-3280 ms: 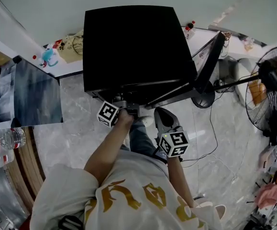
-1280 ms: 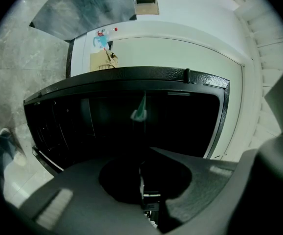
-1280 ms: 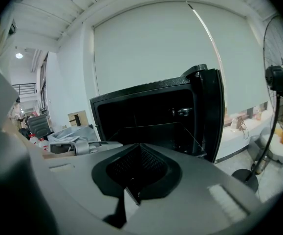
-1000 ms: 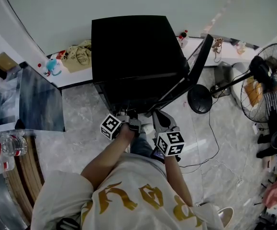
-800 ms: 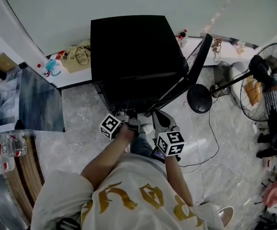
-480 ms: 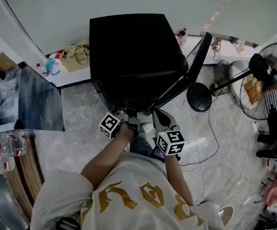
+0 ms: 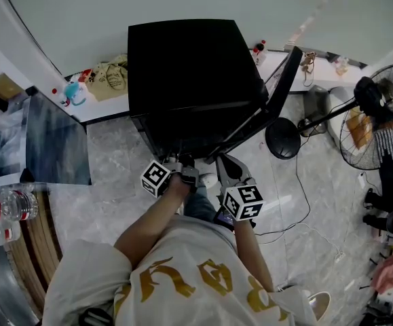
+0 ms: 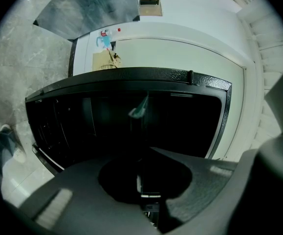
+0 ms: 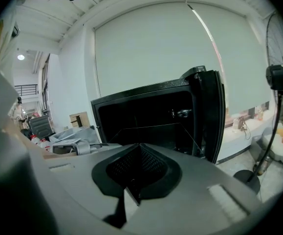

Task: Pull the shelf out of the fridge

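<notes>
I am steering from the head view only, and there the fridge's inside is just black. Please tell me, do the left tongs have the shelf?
Observer: Yes. The left gripper has its tongs closed on the shelf, a thin pane seen edge-on with a greenish tip.
Operator: And the right tongs?
Observer: The right gripper is shut and empty, short of the fridge.

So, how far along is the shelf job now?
Done: the fridge door stands open. In hand: the left gripper looks closed on the shelf edge at the fridge mouth. Left: the shelf is not yet out. The right gripper is shut and empty.
</notes>
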